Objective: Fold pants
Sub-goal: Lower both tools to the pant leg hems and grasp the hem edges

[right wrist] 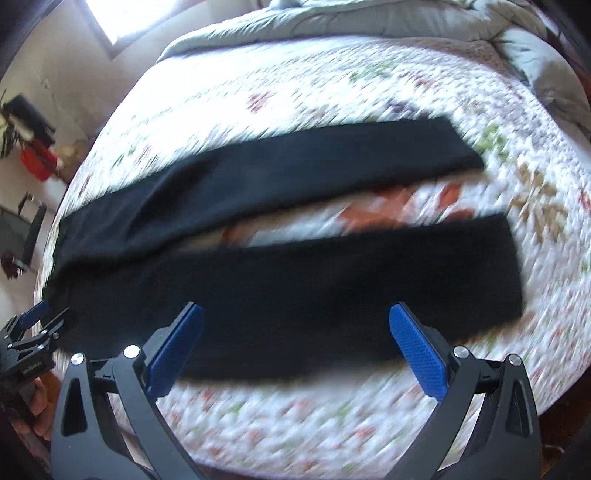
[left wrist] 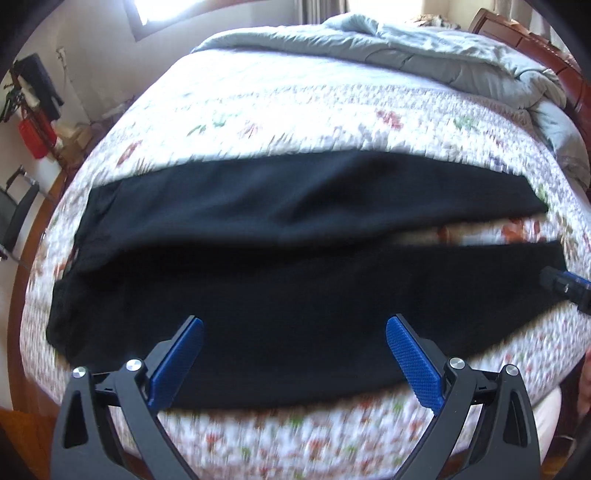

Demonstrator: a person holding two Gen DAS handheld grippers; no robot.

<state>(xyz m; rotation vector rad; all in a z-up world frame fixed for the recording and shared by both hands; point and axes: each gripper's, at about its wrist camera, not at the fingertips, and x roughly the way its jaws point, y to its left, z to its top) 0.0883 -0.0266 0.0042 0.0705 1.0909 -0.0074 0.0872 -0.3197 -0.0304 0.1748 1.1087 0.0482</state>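
Note:
Black pants (left wrist: 277,206) lie flat across the bed, waist to the left and both legs running right. In the right wrist view the pants (right wrist: 295,173) show a V-shaped gap between the two legs, whose ends lie at the right. My left gripper (left wrist: 294,328) hovers open over the near leg, by the waist end, with nothing between its blue pads (left wrist: 177,365). My right gripper (right wrist: 295,314) is also open, above the near leg further right. Each gripper shows in the other's view: the right gripper (left wrist: 563,286) near the leg end, the left gripper (right wrist: 37,325) at the waist.
A floral quilt (left wrist: 295,110) covers the bed. A rumpled grey duvet (left wrist: 406,48) lies at the far end against a wooden headboard (left wrist: 517,33). Left of the bed are a red object (left wrist: 33,136) and a dark chair (left wrist: 14,214).

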